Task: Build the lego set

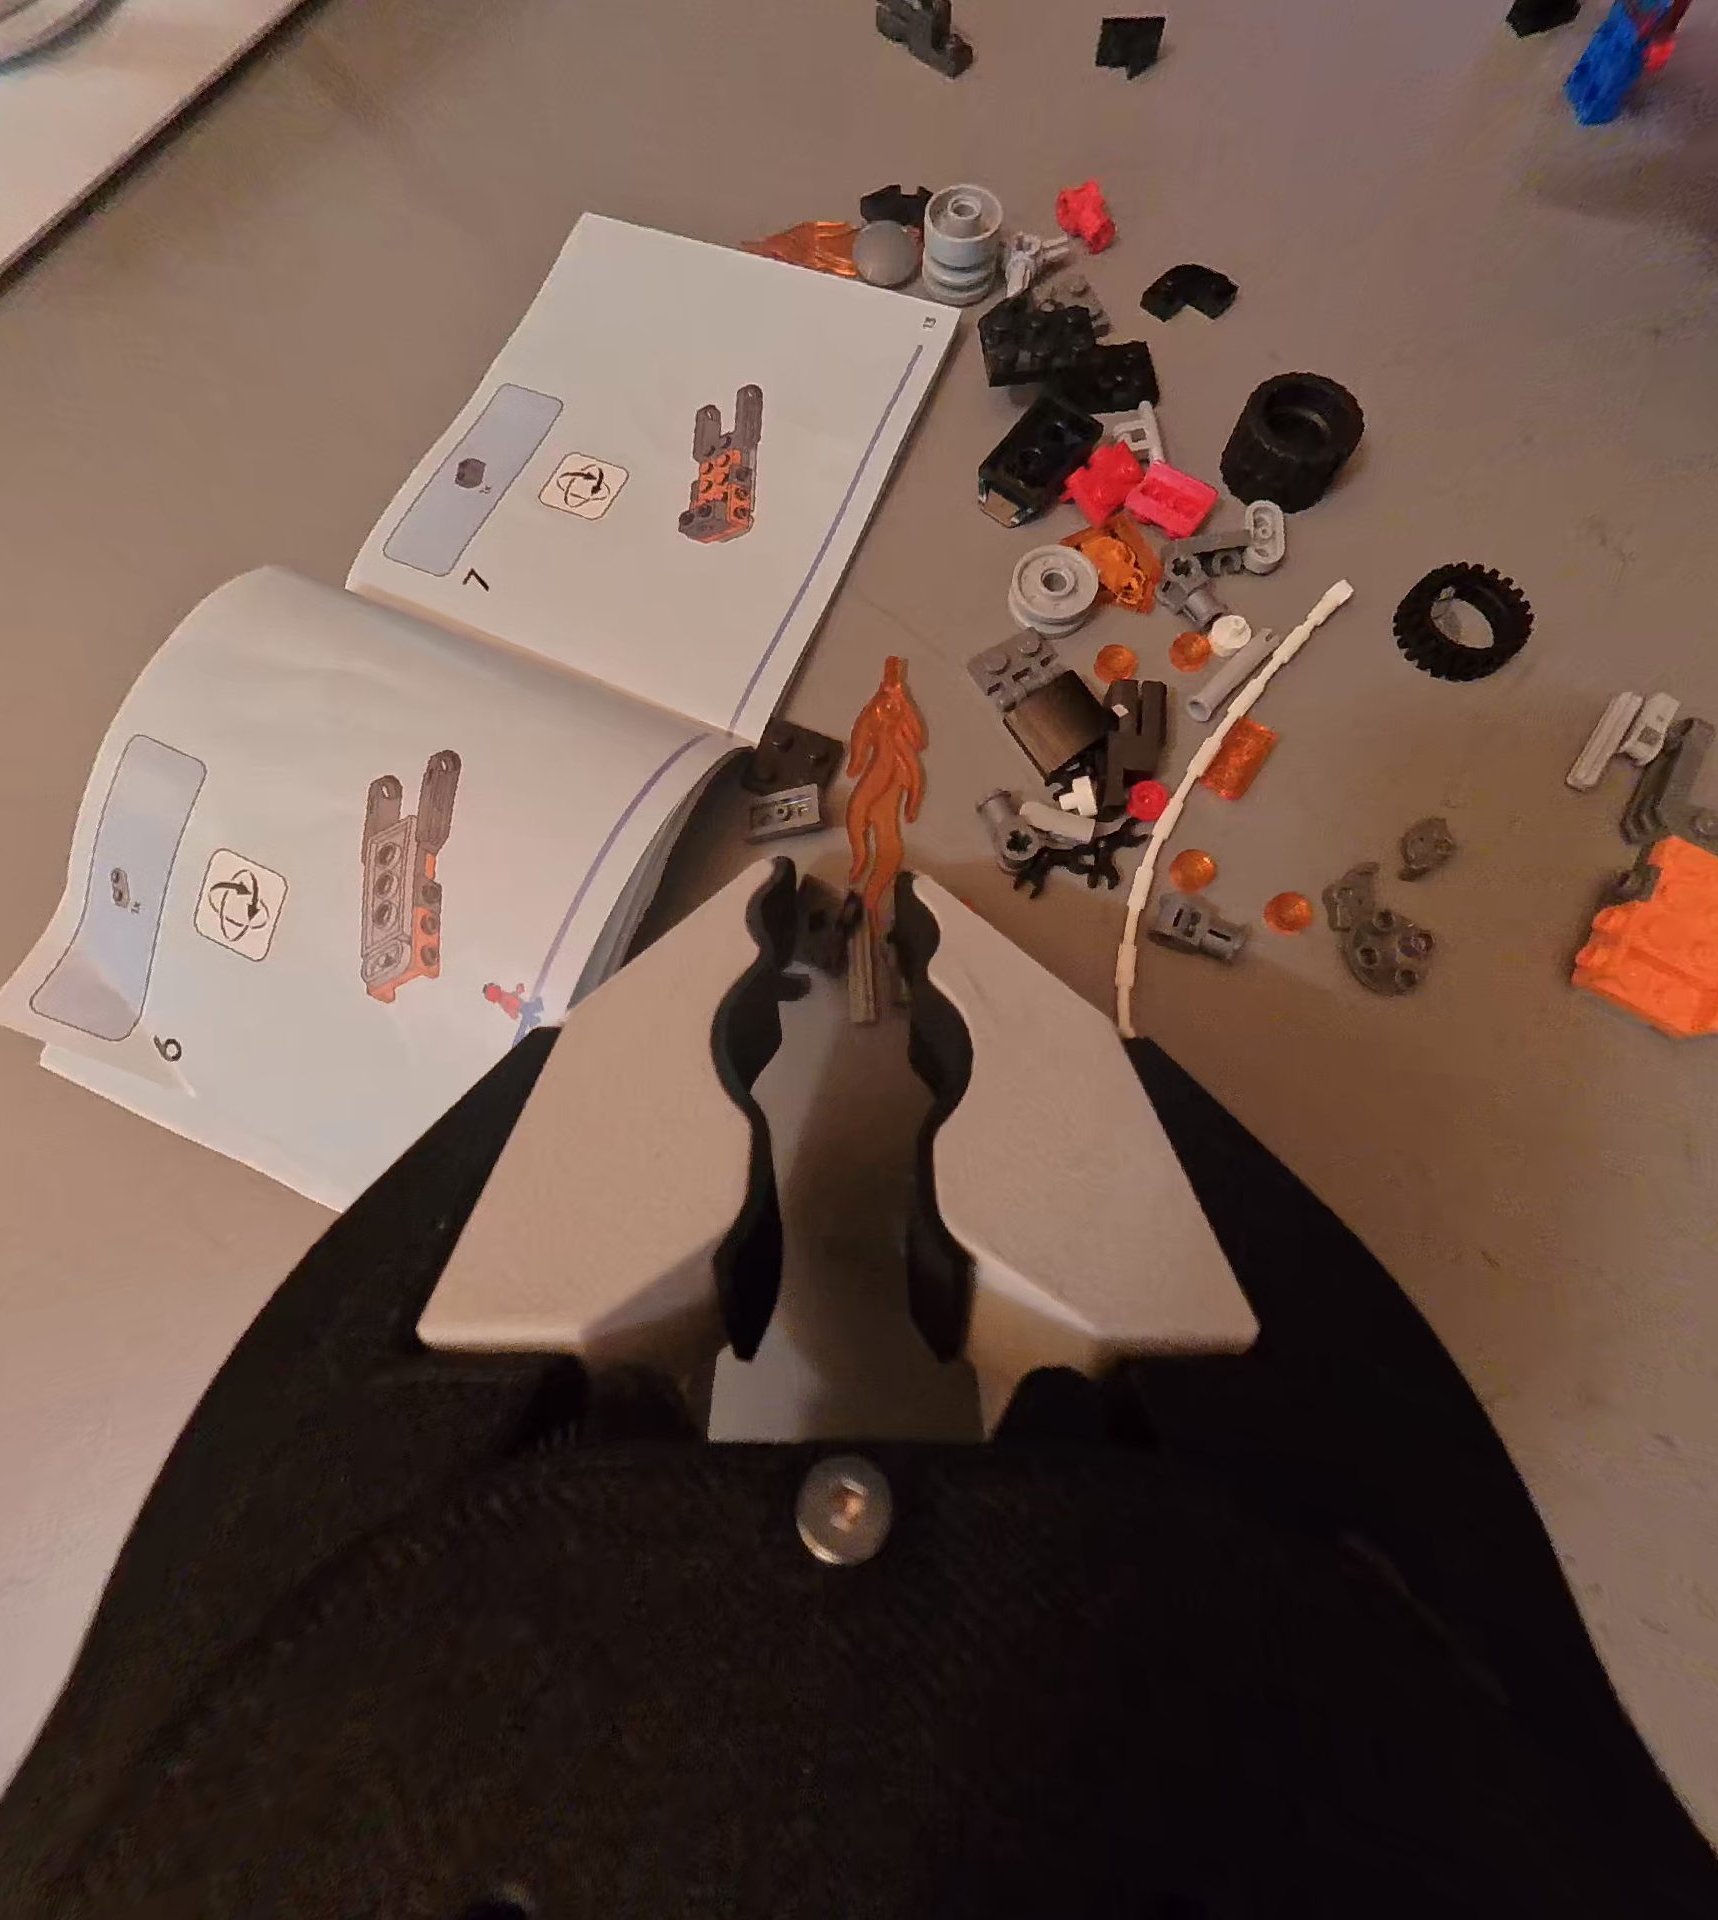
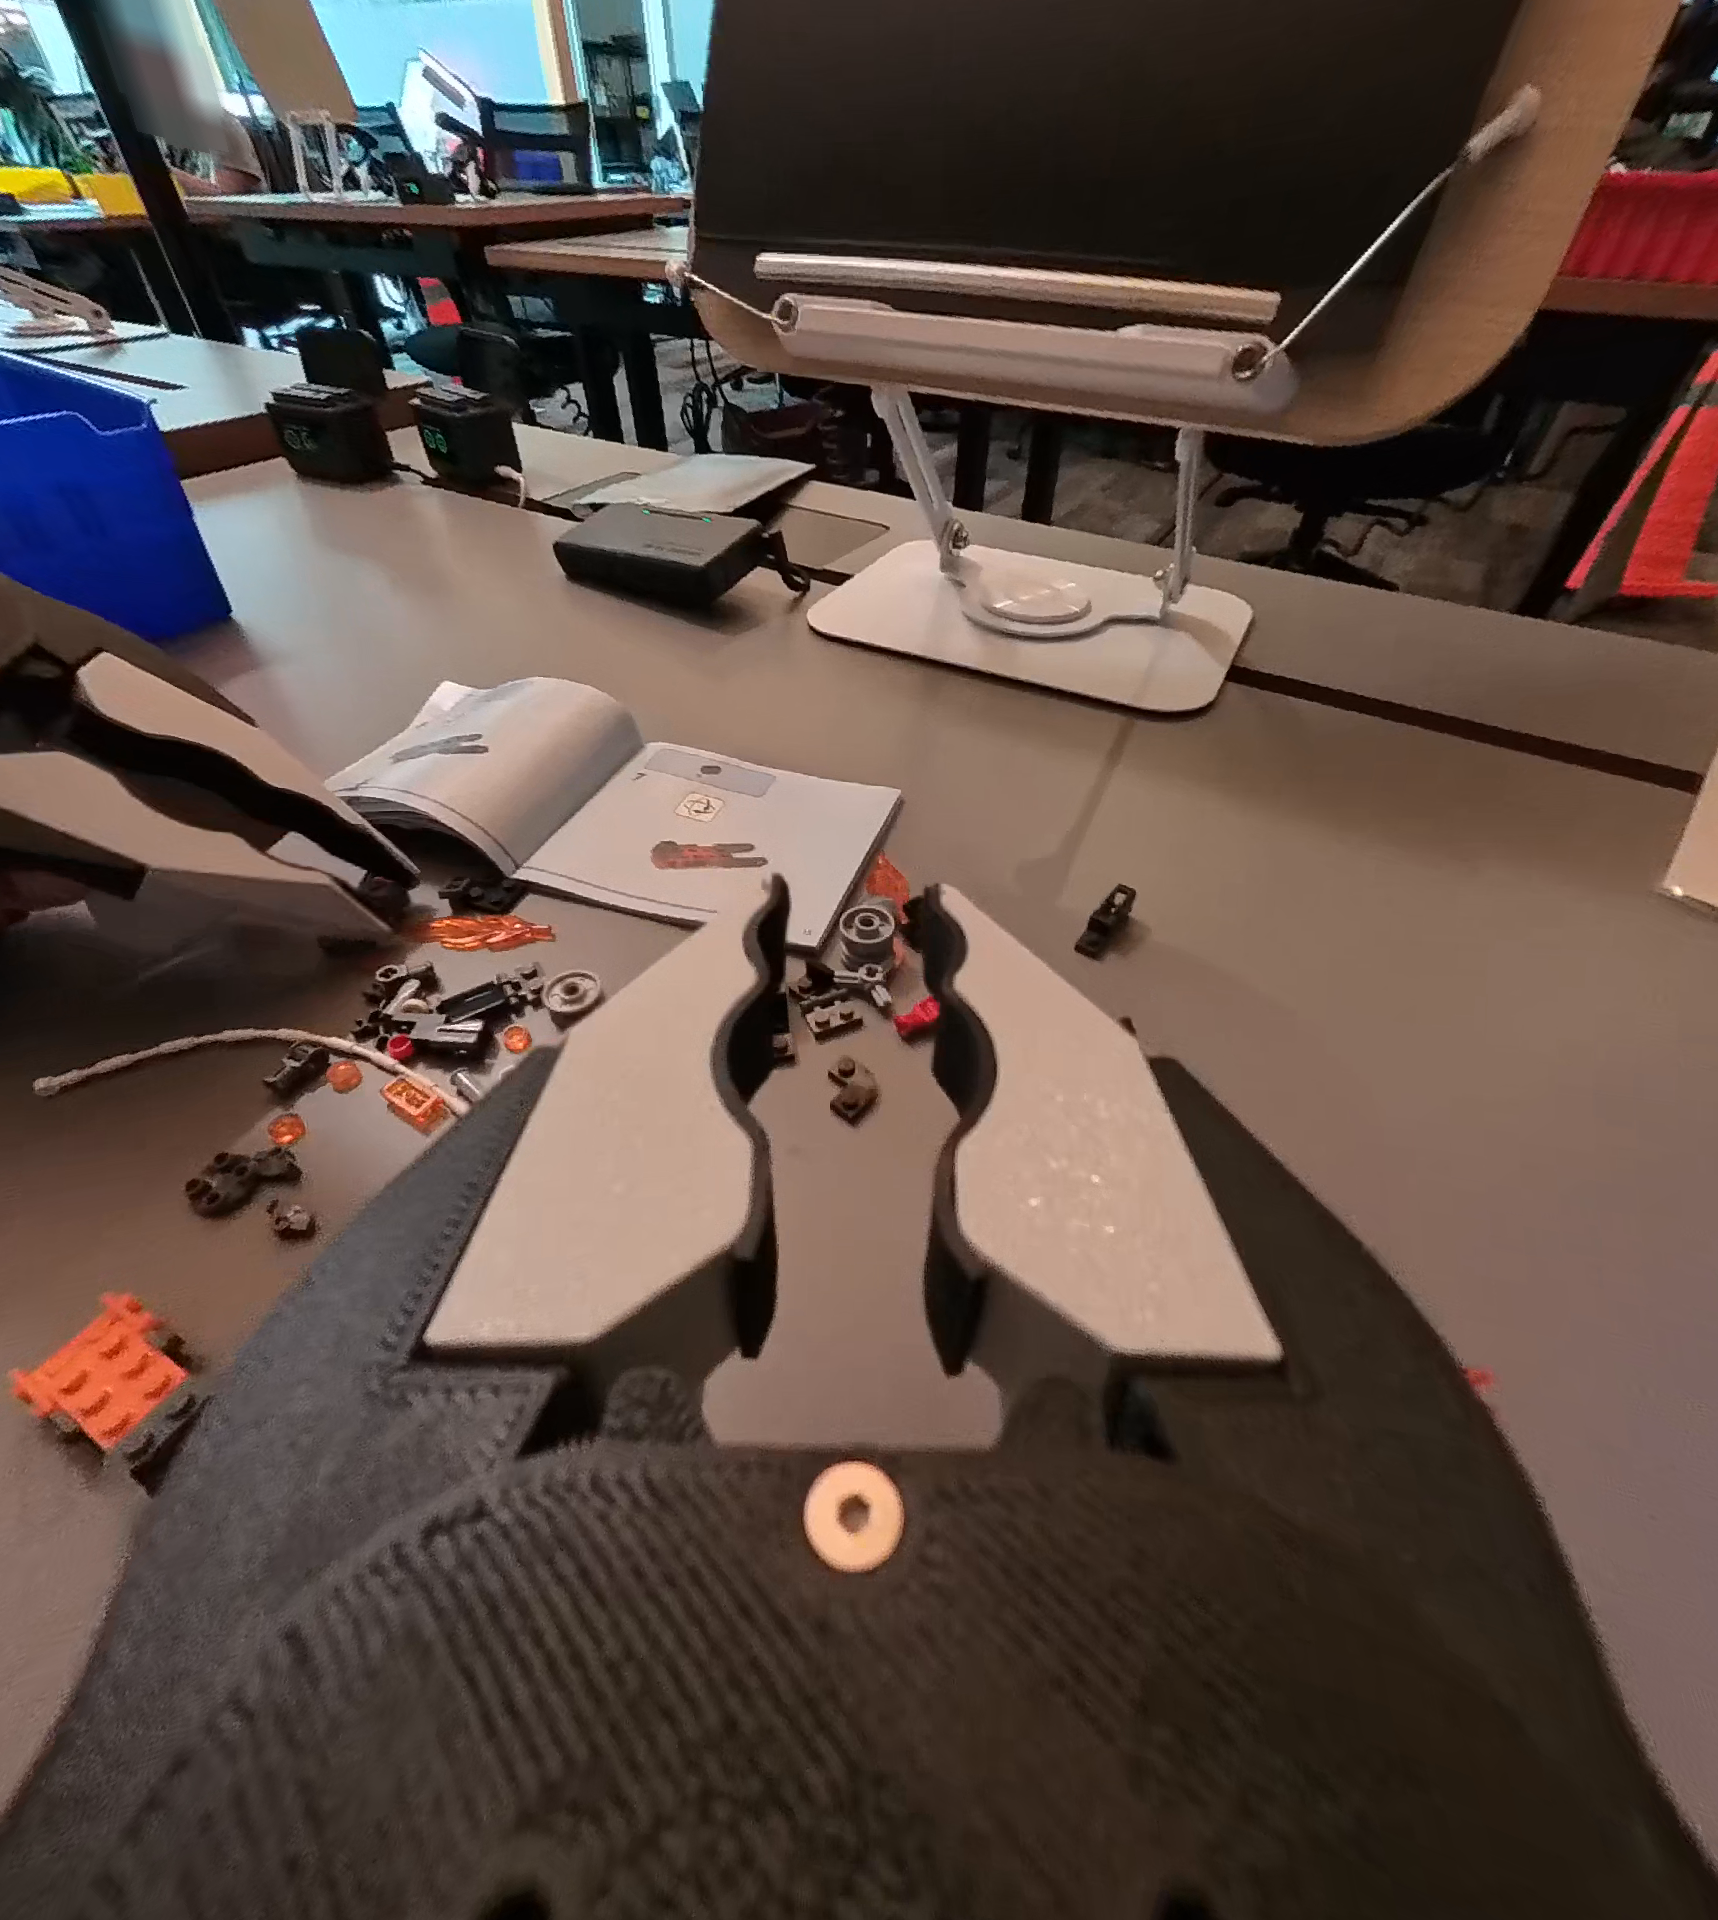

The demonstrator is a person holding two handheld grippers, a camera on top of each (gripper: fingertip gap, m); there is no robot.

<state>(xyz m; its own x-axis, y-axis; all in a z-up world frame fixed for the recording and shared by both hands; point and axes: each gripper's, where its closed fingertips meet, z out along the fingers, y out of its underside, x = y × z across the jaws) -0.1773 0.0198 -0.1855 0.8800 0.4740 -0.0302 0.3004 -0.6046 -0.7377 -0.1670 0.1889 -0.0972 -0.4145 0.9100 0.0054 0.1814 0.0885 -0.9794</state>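
Left gripper (image 1: 850, 914) around upright dark piece (image 1: 863, 961)

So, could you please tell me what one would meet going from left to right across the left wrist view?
Open white instruction booklet → translucent orange flame piece → thin white flexible rod → black toothed tyre → orange and grey partly built assembly.

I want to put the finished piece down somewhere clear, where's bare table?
Free: the grey table on the near side of the orange build, and beyond the instruction booklet toward the stand's base. Crowded: the loose parts between booklet and small tyre.
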